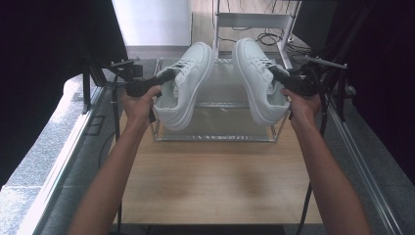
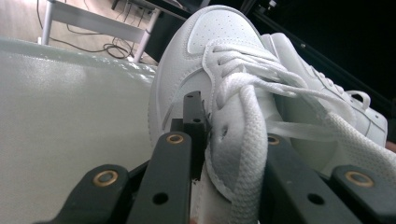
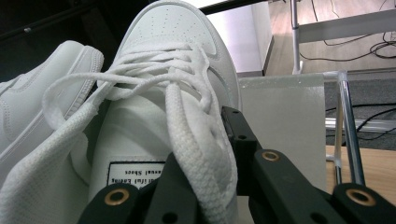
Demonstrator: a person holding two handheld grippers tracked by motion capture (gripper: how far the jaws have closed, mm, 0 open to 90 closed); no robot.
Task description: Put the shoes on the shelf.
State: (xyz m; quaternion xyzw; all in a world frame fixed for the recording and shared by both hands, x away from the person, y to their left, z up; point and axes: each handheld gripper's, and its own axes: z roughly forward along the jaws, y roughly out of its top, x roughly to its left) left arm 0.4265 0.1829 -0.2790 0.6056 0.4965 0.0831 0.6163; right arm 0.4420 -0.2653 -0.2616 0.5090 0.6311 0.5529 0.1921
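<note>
Now both lifted over rack (image 1: 215,138): left tool (image 1: 164,78) clamped on left shoe (image 1: 188,83) collar, right tool (image 1: 278,73) clamped on right shoe (image 1: 257,81) collar; toes pointing away, long axes forward.

The high view looks forward and down from above the person's side, taking in the pale wooden table (image 1: 215,181) across the lower frame. Each gripper view sits very close behind its own black jaws, facing along them. All three views share the two white lace-up leather sneakers (image 1: 188,83) and the frosted glass-and-metal rack (image 1: 215,105).
</note>
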